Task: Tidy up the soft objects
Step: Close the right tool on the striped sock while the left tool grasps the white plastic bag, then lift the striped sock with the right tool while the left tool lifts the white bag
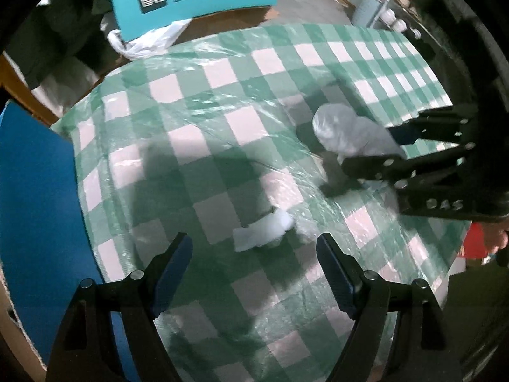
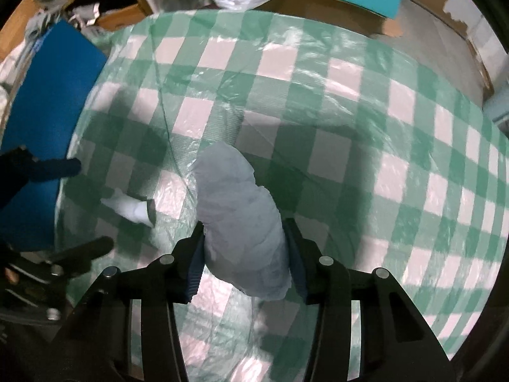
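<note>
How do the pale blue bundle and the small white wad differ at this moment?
The pale blue bundle is larger; the small white wad is much smaller. The bundle sits clamped in the right gripper; the wad lies loose on the checked tablecloth, ahead of the open left gripper. Both look soft and crumpled.

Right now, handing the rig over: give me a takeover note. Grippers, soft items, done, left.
Right gripper: shut on the pale grey-blue soft bundle, pads pressing its sides, carried above the checked tablecloth.
Left gripper: open, empty, pointing down over the small white soft piece, which lies loose on the cloth; not touching it.
Blue flat item lies at the table's left edge.
Done: bundle picked up. No drop-off spot is evident in either view.
Left: set the bundle down where the soft things belong, then likely close the left gripper on the white piece and move it too.
</note>
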`<state>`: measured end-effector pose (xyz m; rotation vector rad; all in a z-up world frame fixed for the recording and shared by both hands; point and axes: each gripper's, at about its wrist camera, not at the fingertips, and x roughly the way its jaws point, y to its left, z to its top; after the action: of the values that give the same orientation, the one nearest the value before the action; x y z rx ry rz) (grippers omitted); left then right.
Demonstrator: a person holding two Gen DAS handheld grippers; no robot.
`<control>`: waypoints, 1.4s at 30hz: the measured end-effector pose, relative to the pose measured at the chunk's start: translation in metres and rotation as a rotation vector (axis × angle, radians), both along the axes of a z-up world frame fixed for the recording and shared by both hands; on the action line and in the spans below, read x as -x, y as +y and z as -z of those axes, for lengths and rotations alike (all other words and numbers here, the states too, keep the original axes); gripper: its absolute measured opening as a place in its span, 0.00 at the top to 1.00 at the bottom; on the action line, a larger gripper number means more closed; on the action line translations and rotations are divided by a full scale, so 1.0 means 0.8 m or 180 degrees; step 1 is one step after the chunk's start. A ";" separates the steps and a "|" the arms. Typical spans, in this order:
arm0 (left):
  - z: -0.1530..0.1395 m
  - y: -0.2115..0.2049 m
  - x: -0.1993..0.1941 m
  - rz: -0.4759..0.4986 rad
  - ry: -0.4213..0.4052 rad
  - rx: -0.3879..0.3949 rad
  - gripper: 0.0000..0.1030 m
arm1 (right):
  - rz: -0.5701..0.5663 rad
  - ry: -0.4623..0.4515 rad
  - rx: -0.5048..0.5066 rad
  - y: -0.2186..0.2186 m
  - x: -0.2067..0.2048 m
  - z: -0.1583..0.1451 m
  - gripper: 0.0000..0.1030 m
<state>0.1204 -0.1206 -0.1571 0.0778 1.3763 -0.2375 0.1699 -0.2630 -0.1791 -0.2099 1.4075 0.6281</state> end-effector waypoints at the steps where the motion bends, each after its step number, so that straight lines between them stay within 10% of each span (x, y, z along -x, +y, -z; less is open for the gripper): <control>1: 0.002 -0.004 0.001 0.0044 -0.0008 -0.0029 0.21 | 0.0027 0.0004 -0.0011 -0.002 0.003 -0.004 0.56; 32: 0.034 -0.028 0.002 0.0220 -0.0104 -0.0196 0.36 | 0.0524 0.0146 -0.0326 -0.039 0.007 -0.040 0.56; 42: 0.032 -0.022 0.002 0.0125 -0.0149 -0.0241 0.68 | 0.0529 0.0116 -0.0304 -0.039 0.008 -0.042 0.56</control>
<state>0.1184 -0.1379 -0.1825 0.1726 1.3379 -0.2149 0.1637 -0.2946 -0.1458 -0.0054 1.4101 0.5620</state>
